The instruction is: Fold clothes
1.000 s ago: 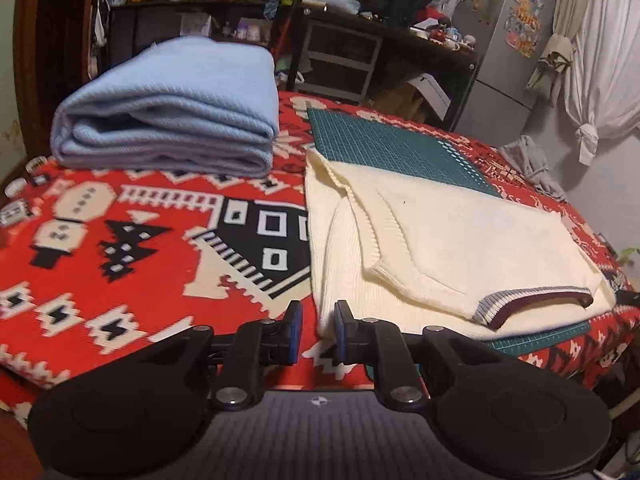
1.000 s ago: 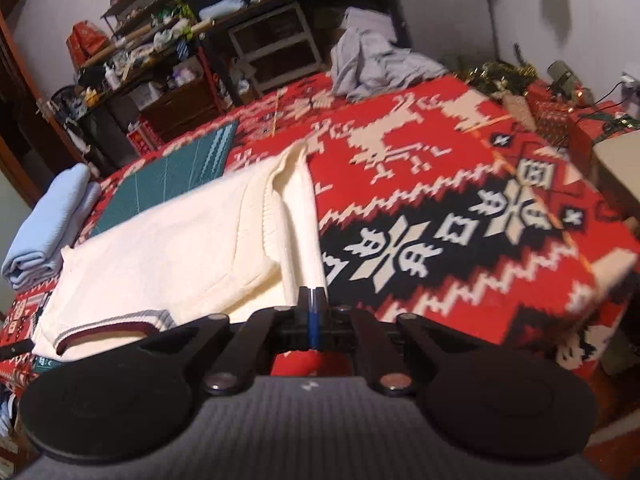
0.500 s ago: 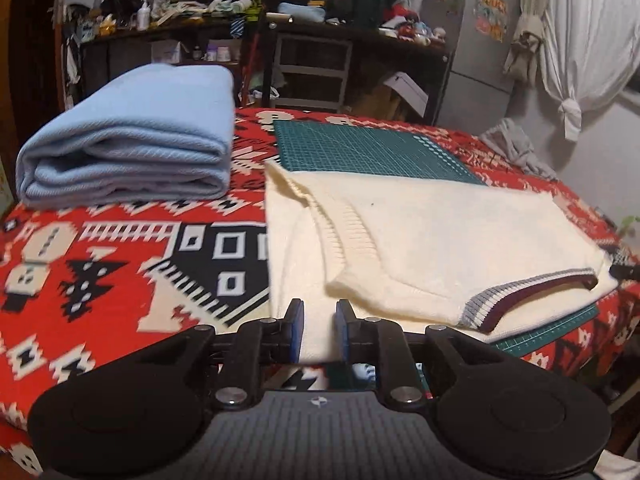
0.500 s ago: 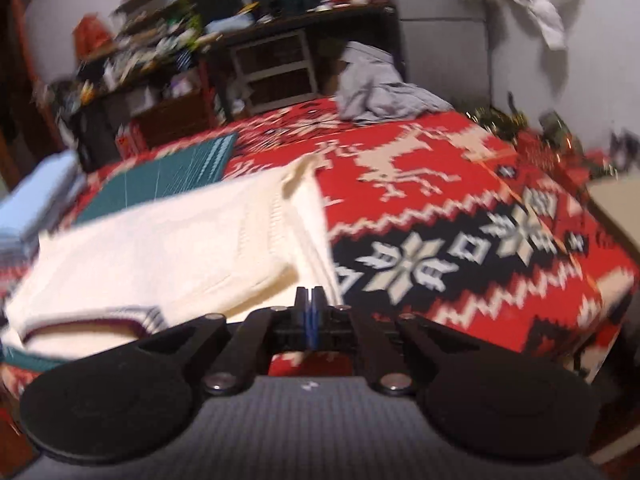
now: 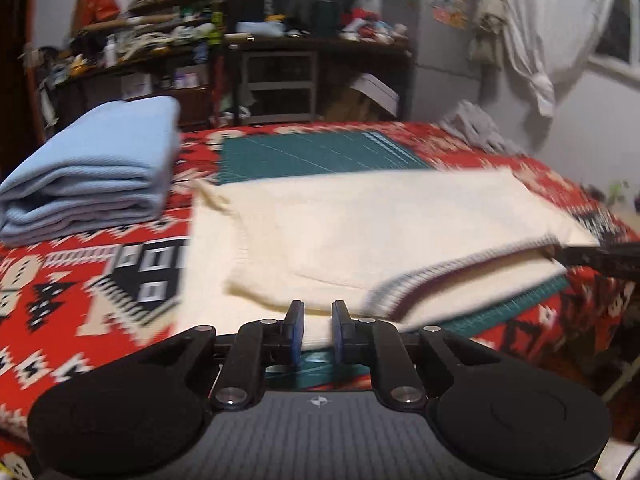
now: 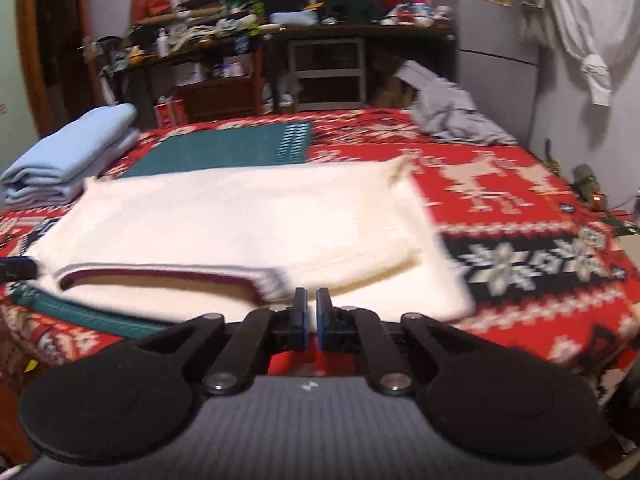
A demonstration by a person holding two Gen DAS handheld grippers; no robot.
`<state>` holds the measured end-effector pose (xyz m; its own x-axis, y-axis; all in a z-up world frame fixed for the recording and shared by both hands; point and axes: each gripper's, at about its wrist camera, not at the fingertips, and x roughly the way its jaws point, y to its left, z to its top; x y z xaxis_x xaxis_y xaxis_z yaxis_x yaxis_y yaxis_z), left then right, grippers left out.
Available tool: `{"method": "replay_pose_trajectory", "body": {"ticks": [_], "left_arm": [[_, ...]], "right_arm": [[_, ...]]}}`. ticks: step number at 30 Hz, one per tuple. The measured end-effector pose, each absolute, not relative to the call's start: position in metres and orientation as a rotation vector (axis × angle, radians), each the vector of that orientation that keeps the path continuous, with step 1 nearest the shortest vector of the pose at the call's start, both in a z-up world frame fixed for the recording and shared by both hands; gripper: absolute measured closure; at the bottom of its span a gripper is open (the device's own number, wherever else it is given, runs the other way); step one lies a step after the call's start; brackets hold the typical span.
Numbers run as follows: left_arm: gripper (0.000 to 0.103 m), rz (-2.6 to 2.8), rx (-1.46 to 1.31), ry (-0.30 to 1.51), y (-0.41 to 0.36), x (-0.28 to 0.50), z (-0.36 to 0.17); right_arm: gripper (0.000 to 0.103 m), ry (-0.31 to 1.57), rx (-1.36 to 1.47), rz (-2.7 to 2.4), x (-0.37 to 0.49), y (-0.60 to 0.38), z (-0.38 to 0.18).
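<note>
Hovering just short of the cream sweater (image 5: pixel 360 240), the left hand-held gripper (image 5: pixel 316 318) and right hand-held gripper (image 6: pixel 312 304) are both narrowly parted and empty, and should pinch every layer of the near hem evenly.

Sweater (image 5: pixel 360 232): cream knit; hem band striped grey-white with a maroon edge.
Folded cloth (image 5: pixel 100 168): pale blue, plain.
Table cover (image 6: pixel 520 208): red ground, geometric pattern in black and off-white; snowflake and deer figures.
Mat (image 5: pixel 320 152): dark teal, fine pale grid lines.
Crumpled garment (image 6: pixel 452 116): grey.
Curtain (image 5: pixel 552 20): white.
</note>
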<state>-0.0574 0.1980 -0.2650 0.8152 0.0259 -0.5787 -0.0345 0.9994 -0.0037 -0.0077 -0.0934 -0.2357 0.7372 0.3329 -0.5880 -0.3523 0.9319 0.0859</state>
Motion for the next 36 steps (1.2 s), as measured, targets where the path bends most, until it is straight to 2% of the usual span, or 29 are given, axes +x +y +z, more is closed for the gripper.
{"method": "replay_pose_trajectory", "body": {"ticks": [5,9,21,25,31,36], "left_arm": [[0.089,-0.041,0.016,0.612,0.168,-0.053,-0.265],[0.084,-0.051,0.048,0.61,0.163,-0.053,-0.27],[0.083,0.069,-0.023,0.619,0.216,-0.076,-0.269],[0.083,0.044,-0.056,0.605,0.21,-0.063,-0.264],[0.083,0.005,-0.105,0.585,0.202,-0.044,-0.257],[0.083,-0.024,-0.136,0.569,0.195,-0.031,-0.252]], "right_arm": [[0.095,0.633,-0.029,0.448,-0.021,-0.063,-0.234],[0.095,0.623,-0.066,0.48,-0.028,-0.052,-0.235],[0.098,0.638,0.059,0.252,-0.001,-0.15,-0.237],[0.092,0.623,0.084,0.206,0.006,-0.171,-0.229],[0.091,0.576,0.018,0.346,0.011,-0.127,-0.212],[0.091,0.63,0.003,0.384,0.016,-0.096,-0.226]]}}
